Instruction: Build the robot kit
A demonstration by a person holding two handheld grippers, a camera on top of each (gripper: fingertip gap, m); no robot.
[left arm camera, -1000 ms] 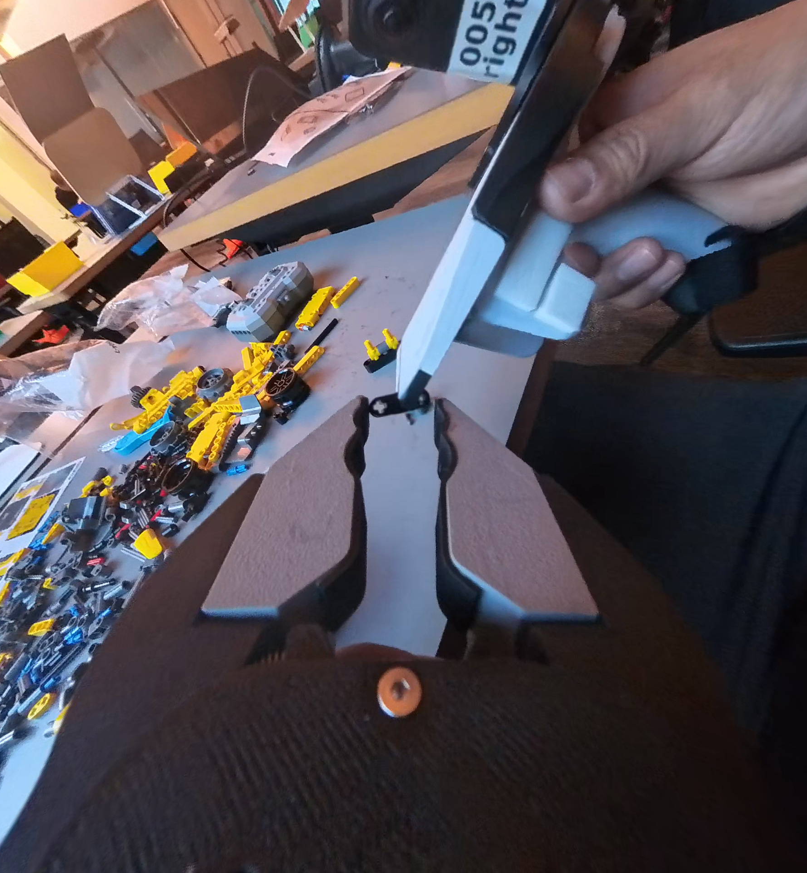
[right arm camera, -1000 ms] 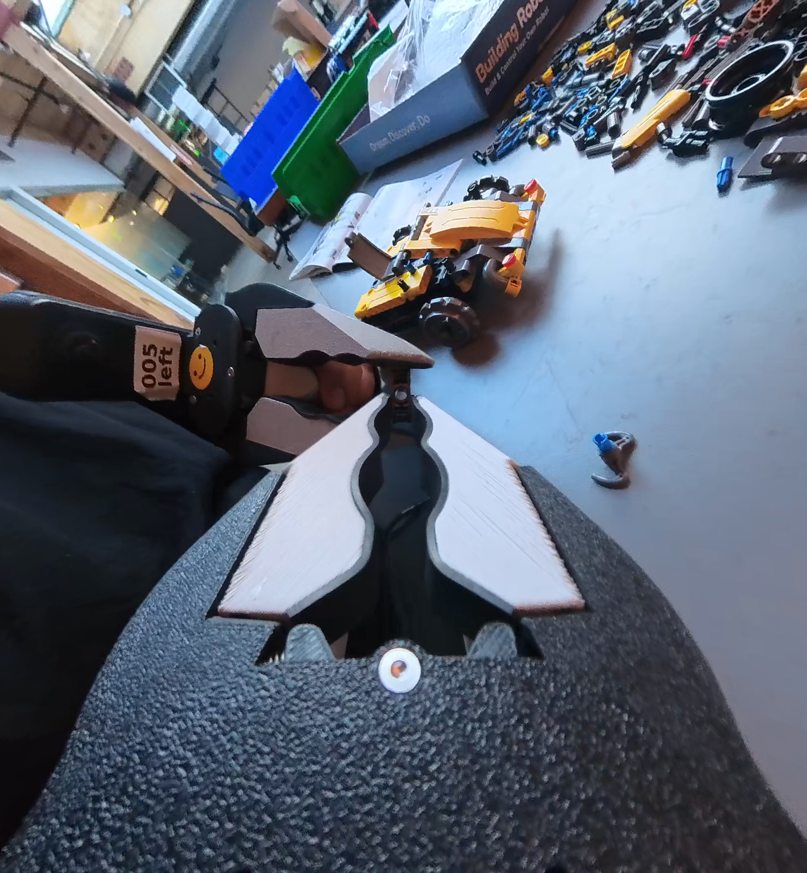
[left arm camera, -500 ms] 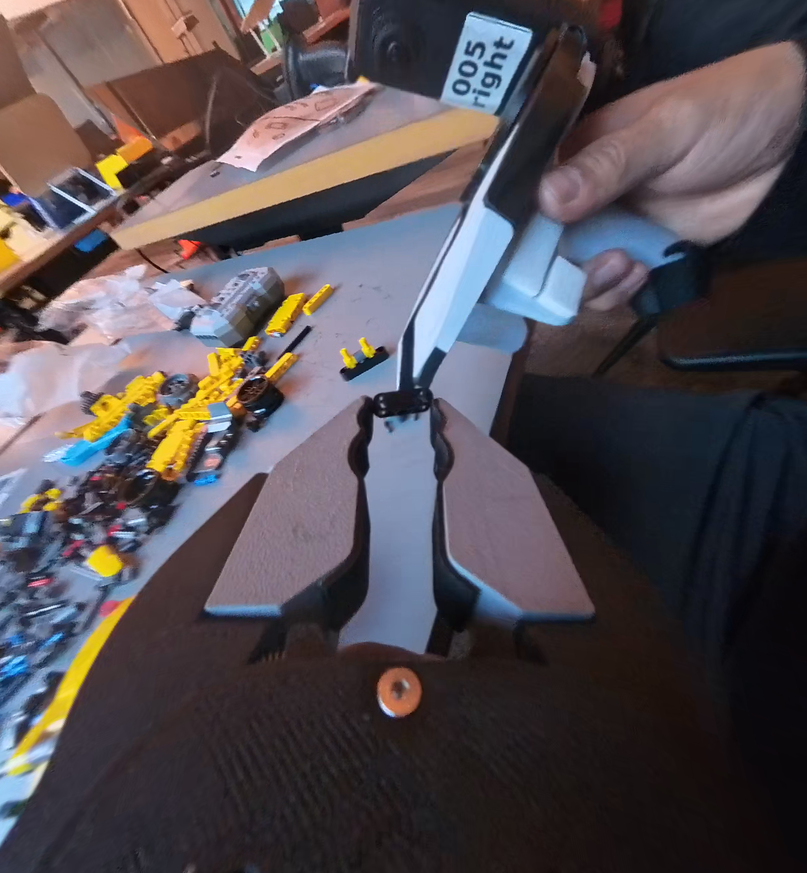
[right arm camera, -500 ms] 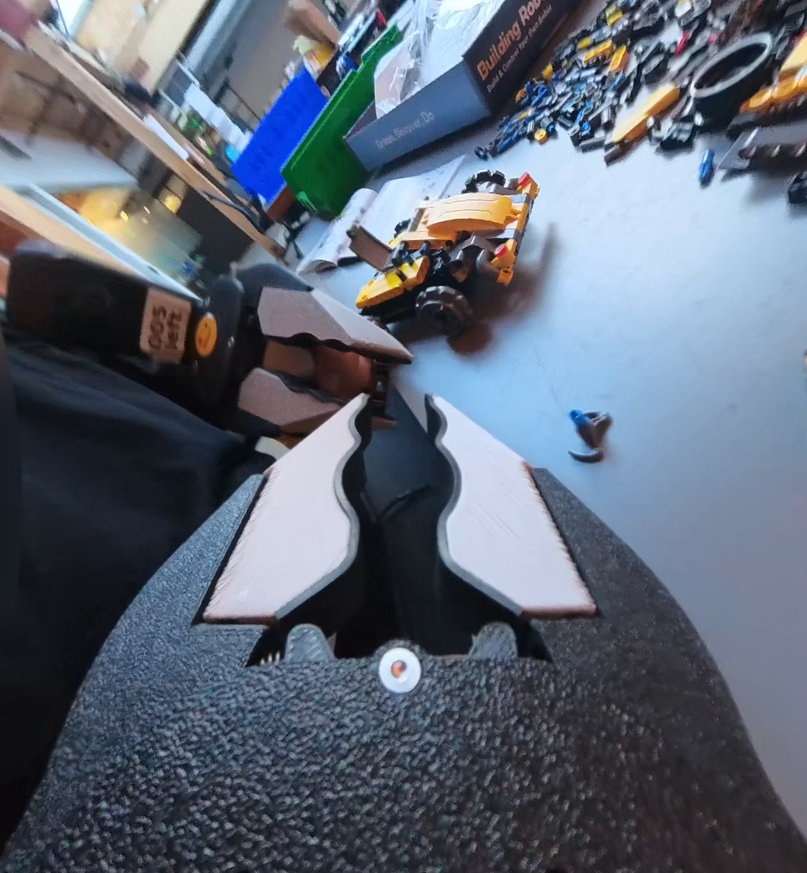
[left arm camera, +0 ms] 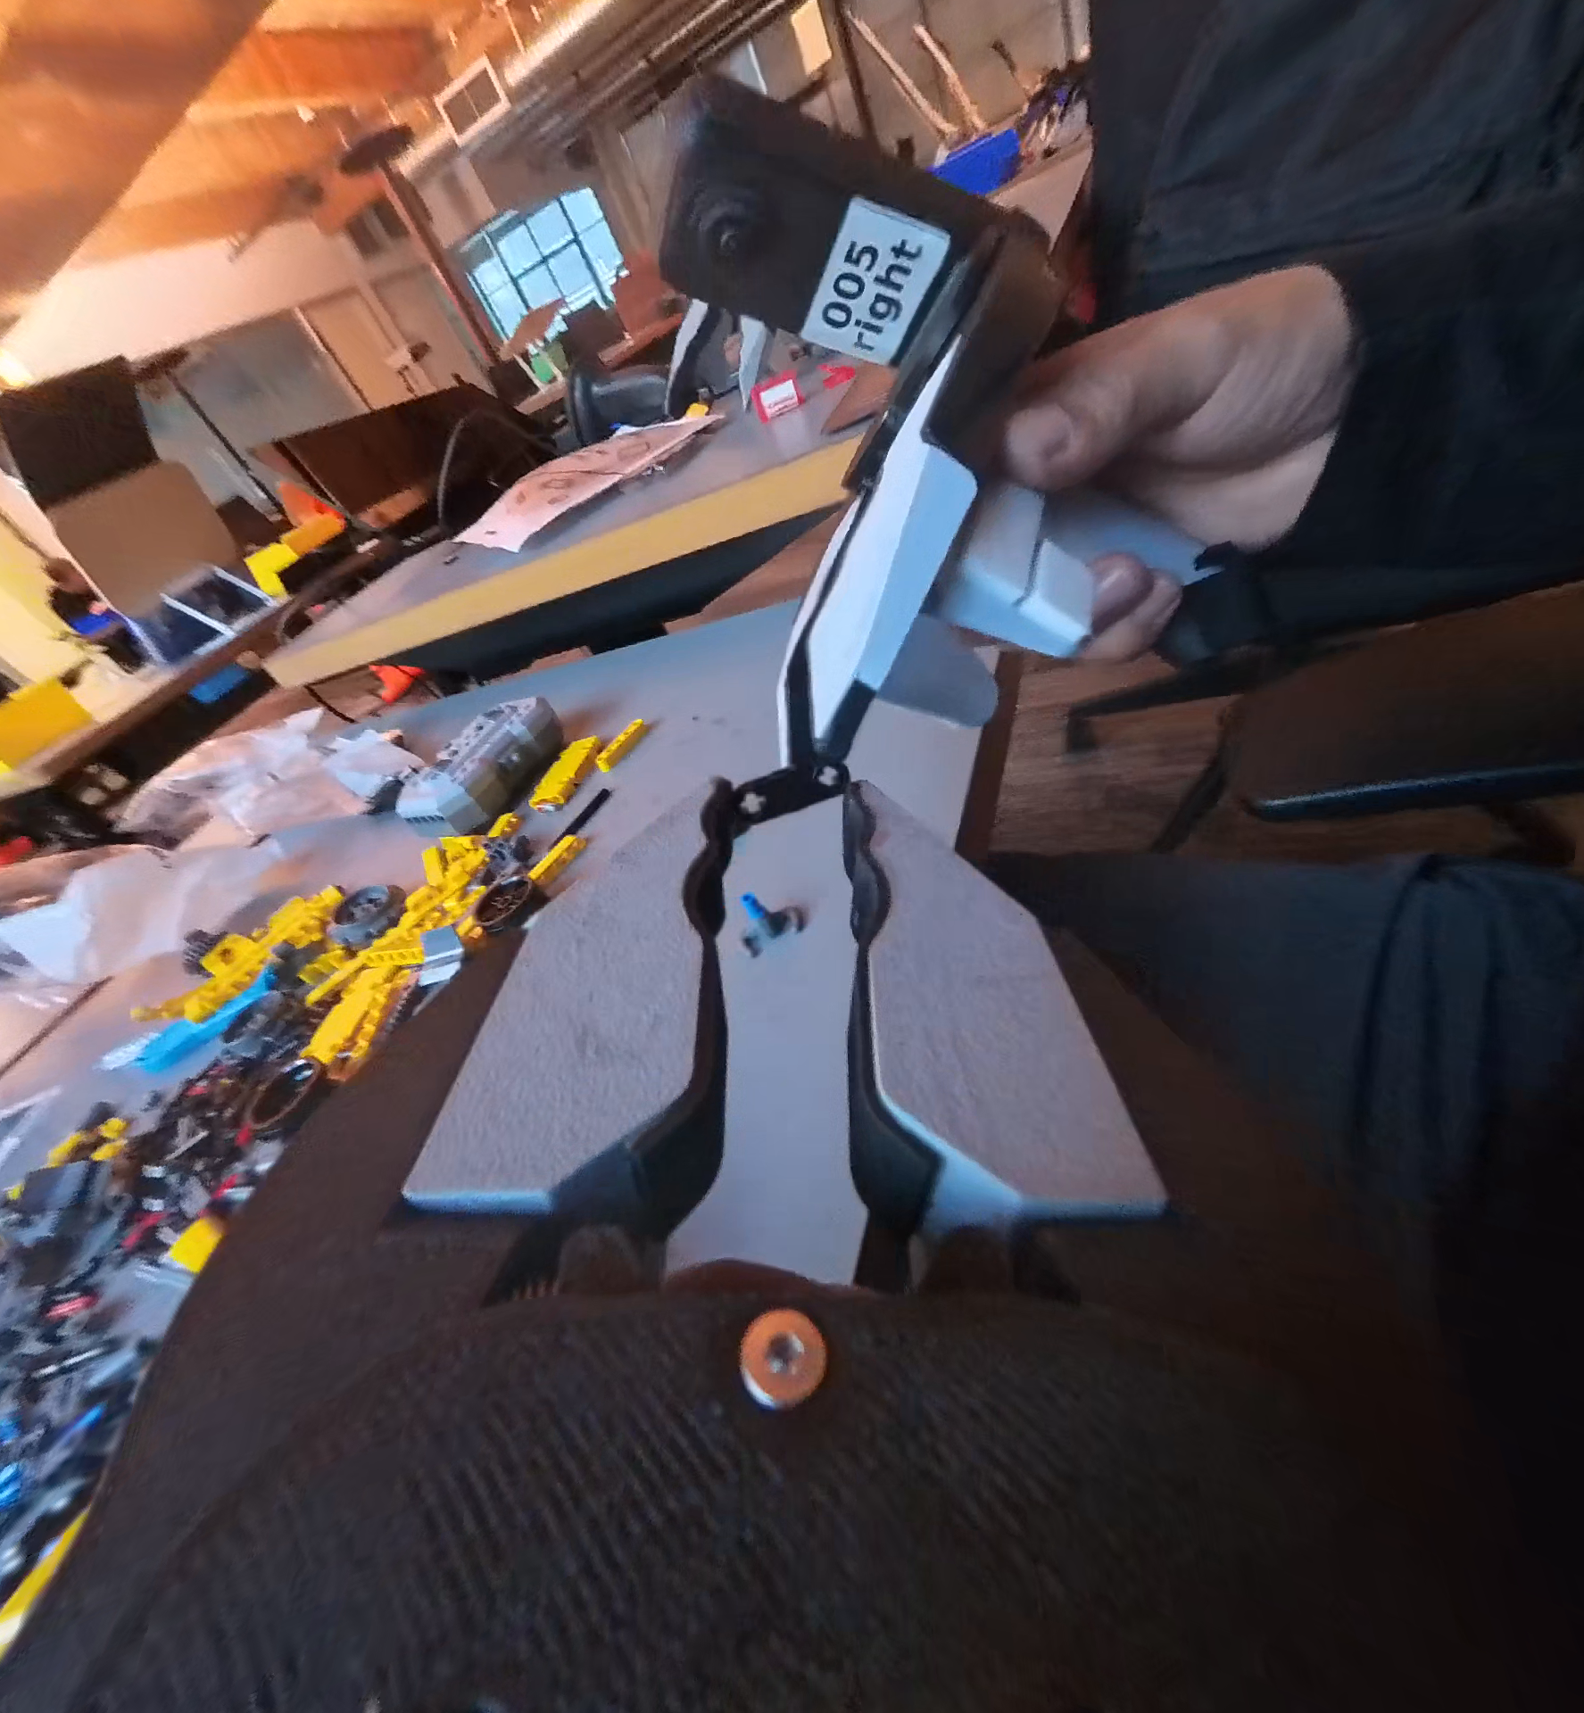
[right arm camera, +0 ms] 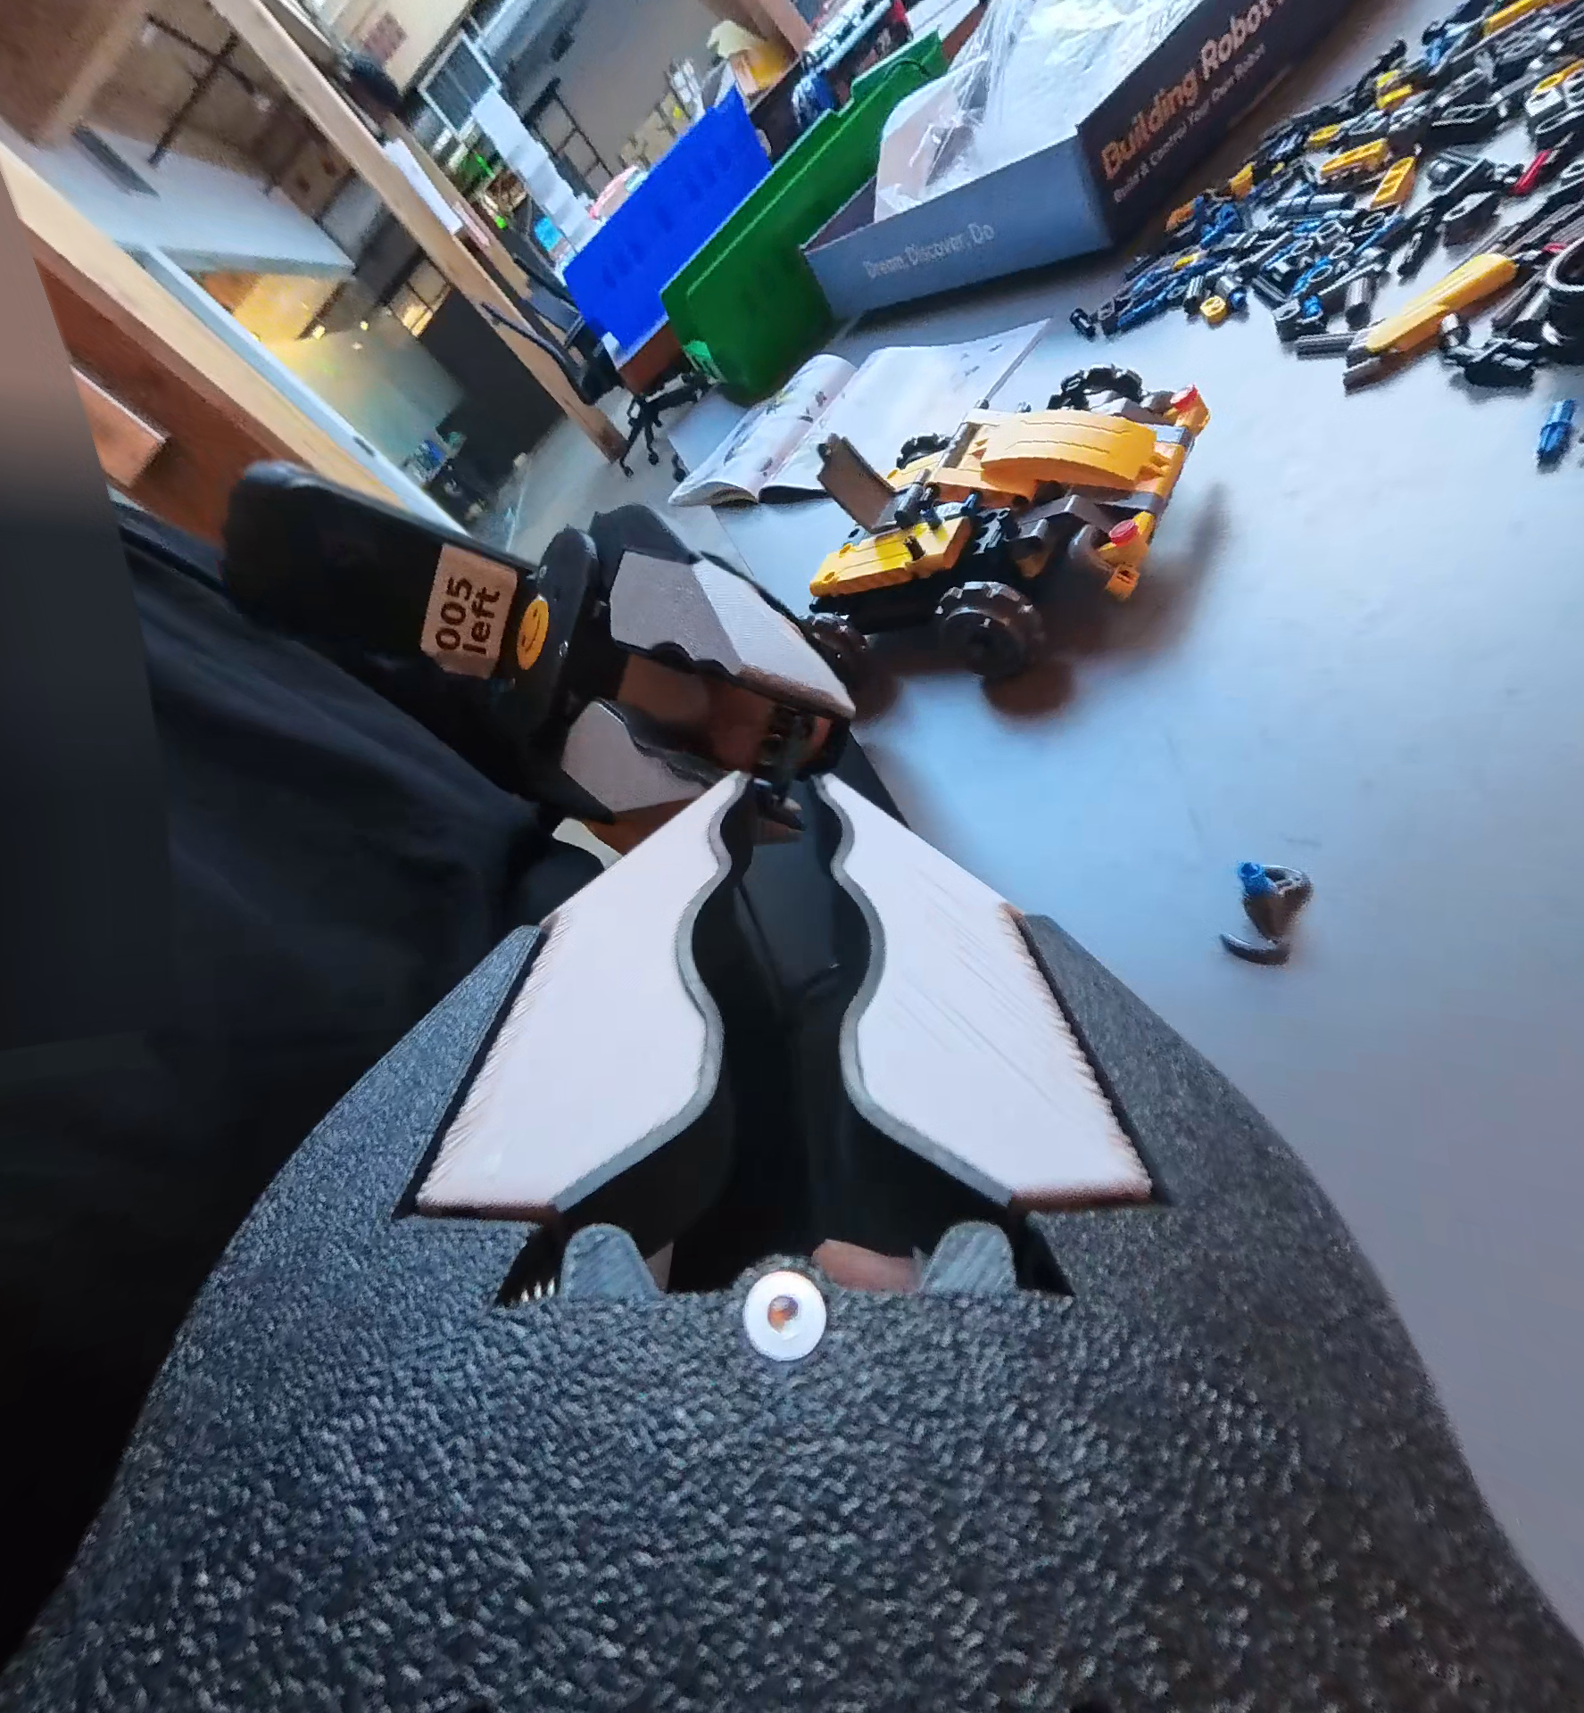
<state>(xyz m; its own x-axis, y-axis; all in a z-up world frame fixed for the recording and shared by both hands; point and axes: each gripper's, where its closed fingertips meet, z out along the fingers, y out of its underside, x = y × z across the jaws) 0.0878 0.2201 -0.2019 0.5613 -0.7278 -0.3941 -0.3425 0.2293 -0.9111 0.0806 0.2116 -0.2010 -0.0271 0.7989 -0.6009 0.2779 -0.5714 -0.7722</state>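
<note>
Left gripper (left arm camera: 786, 799) pinches small black flat plastic link piece (left arm camera: 790, 791) at fingertips, above near table edge. Right gripper (right arm camera: 780, 795) tips parted, one end of link between them, no firm clamp visible. Grey-blue connector (right arm camera: 1263, 910) loose on grey table (right arm camera: 1326, 723), right. Yellow brick vehicle (right arm camera: 1010, 528) farther off.

Warm orange light washes your left wrist view, and its far room and edges smear with blur. Your right wrist view is cooler and brighter (window light, far left); the toy vehicle (right arm camera: 1010, 519) casts a soft shadow on the surface (right arm camera: 1326, 742).
</note>
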